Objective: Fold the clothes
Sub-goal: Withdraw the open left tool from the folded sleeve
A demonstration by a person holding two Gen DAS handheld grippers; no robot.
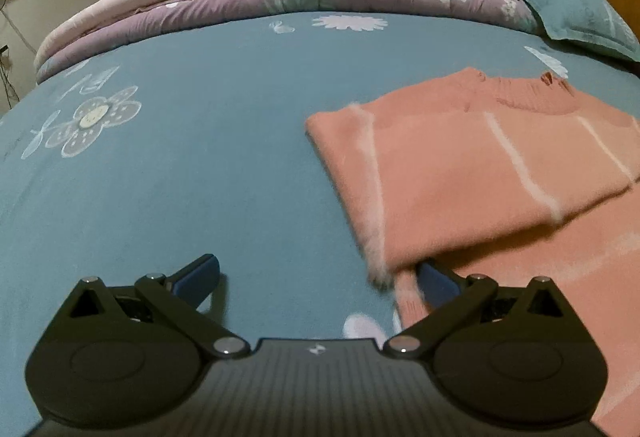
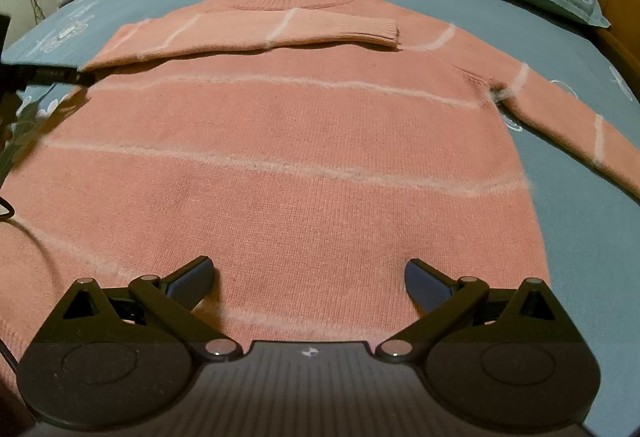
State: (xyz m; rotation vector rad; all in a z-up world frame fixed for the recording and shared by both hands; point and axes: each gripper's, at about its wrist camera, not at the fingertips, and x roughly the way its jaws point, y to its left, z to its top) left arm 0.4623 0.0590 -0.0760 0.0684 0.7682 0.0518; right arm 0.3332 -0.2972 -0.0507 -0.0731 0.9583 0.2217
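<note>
pink sweater (image 2: 280, 157) lies under both wide-open, empty jaws.

Left claw (image 1: 316, 277) and right claw (image 2: 308, 275) are of identical build. Each housing is matte black with fine lengthwise ribbing and a small white mark at the front centre. Two round black caps flank the housing. Angled black link arms pivot on silver screws. Each finger (image 1: 198, 275) carries a dark blue, finely textured pad (image 2: 426, 285).
</note>
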